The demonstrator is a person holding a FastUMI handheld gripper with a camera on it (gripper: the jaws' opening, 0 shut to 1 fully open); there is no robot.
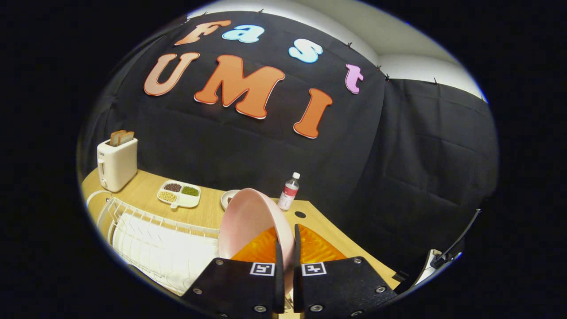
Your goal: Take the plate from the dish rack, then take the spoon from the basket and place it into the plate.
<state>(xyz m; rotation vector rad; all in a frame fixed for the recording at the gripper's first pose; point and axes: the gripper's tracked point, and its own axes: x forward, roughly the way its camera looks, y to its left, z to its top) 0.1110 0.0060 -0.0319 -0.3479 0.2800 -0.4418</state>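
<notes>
My gripper [285,254] is shut on the rim of a pink plate [248,223], which stands on edge and tilted, lifted above the table. The plate's inner face turns toward the white wire dish rack [155,241], which lies beside the fingers on that side. An orange ribbed mat or tray [316,248] shows just beyond the fingers, partly hidden by the plate.
On the wooden table [208,212] beyond the rack stand a white toaster [116,164] with bread, a divided dish of beans [179,193], a small bowl [228,198] and a clear bottle [289,191]. A round hole [300,214] marks the tabletop near the bottle.
</notes>
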